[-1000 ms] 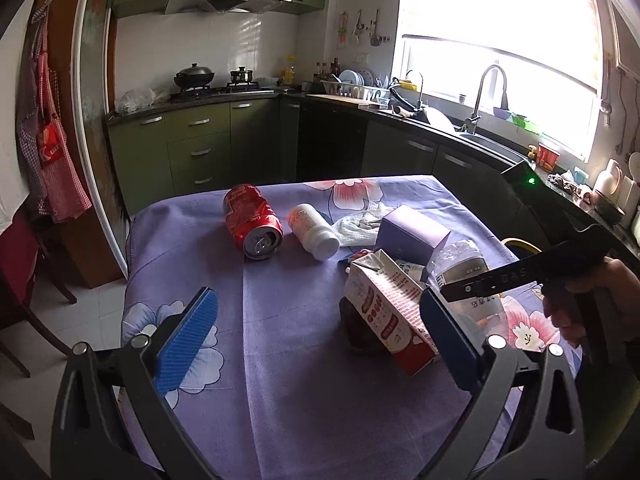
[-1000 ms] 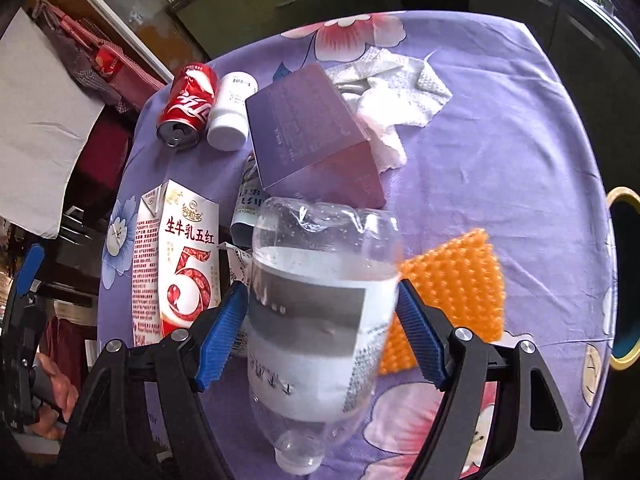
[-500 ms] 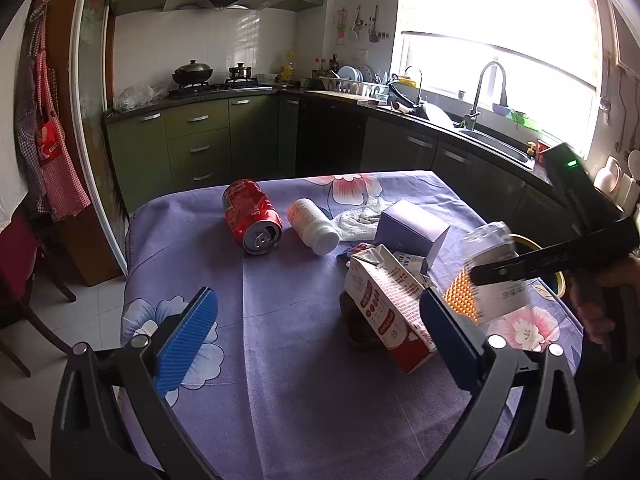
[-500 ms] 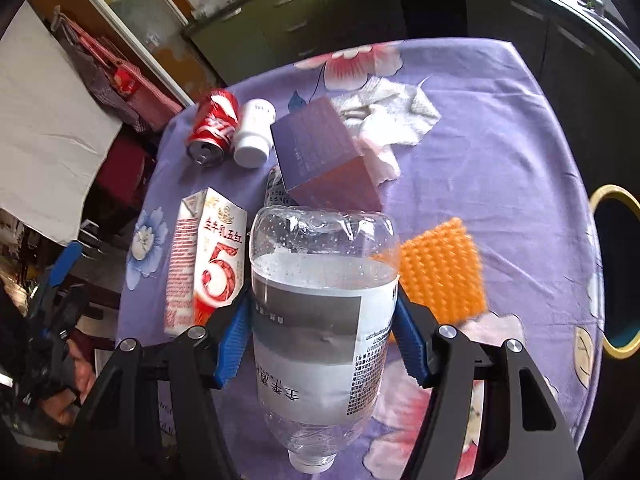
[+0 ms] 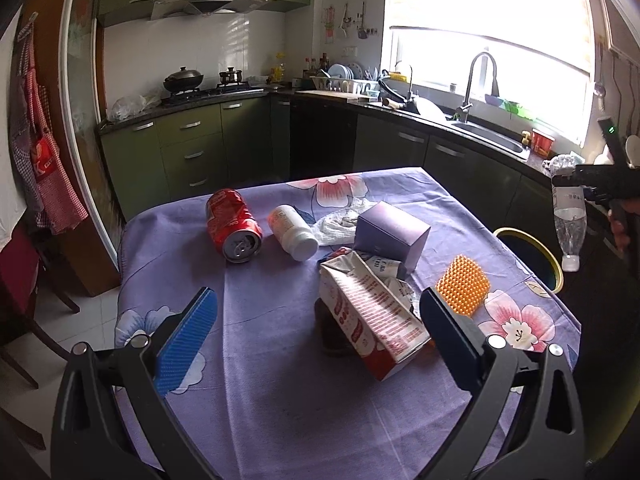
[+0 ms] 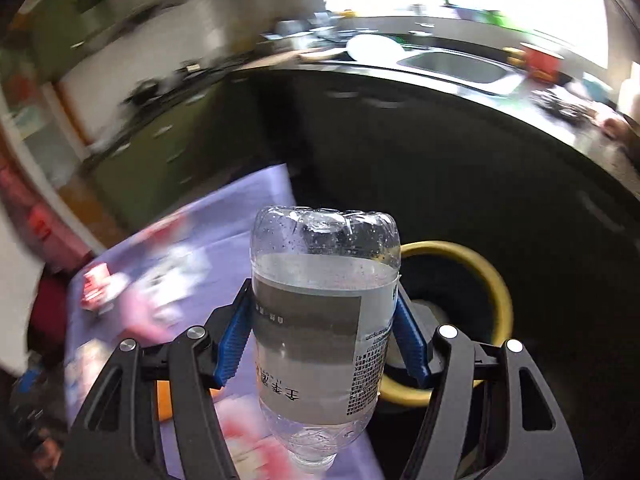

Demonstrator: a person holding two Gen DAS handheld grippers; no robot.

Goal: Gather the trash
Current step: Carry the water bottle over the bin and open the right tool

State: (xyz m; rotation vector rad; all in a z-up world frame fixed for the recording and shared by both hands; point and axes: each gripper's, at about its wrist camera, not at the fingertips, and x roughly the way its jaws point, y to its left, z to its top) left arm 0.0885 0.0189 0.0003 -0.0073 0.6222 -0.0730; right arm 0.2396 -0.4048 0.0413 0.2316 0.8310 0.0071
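Note:
My right gripper is shut on a clear plastic bottle, held cap-down with its label between the blue pads. It hangs off the table's right side, above a dark bin with a yellow rim. In the left wrist view the same bottle shows at the far right over the bin. My left gripper stands open and holds nothing, low over the near table. Just beyond it lies a red-and-white milk carton. Farther back lie a red cola can, a white pill bottle and a purple box.
The table wears a purple flowered cloth. On it also lie an orange spiky pad and crumpled tissue. Dark kitchen cabinets and a sink counter run behind and to the right. A chair stands at the left.
My right gripper closed on the bottle, lifted it from the table and carried it right, out over the bin. The orange pad under it is now uncovered. The left gripper barely moved.

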